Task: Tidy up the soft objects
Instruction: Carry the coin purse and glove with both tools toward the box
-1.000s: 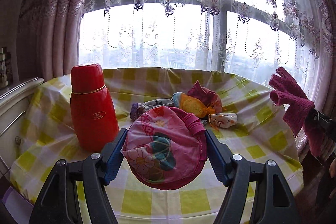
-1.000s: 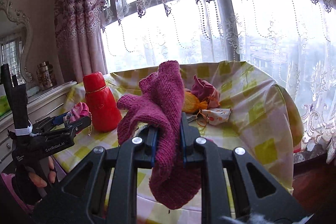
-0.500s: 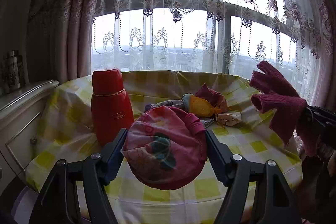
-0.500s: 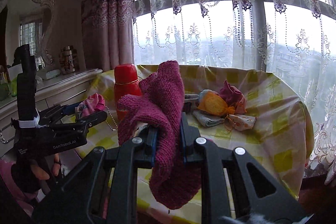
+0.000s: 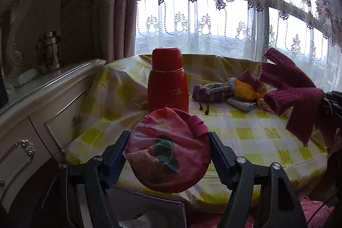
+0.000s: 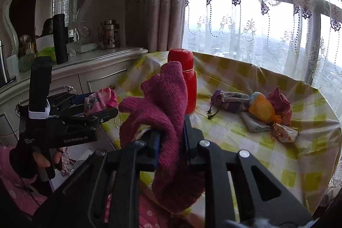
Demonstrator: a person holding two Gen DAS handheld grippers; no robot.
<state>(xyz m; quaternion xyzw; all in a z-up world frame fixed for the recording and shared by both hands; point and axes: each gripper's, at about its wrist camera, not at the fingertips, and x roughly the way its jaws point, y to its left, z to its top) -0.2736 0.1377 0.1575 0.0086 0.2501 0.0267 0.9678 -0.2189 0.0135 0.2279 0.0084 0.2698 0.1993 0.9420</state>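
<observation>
both grippers drawn back from table (image 5: 245,134), views swung left

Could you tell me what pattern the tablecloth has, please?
Yellow and white checks on the tablecloth, clearest in the left wrist view.

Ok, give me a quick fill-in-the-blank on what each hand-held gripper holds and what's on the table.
1. The left hand-held gripper holds a round pink ____.
2. The right hand-held gripper is shut on a magenta knitted ____.
3. The tall upright thing on the checked tablecloth is a ____ flask.

Missing words: pouch; glove; red
</observation>
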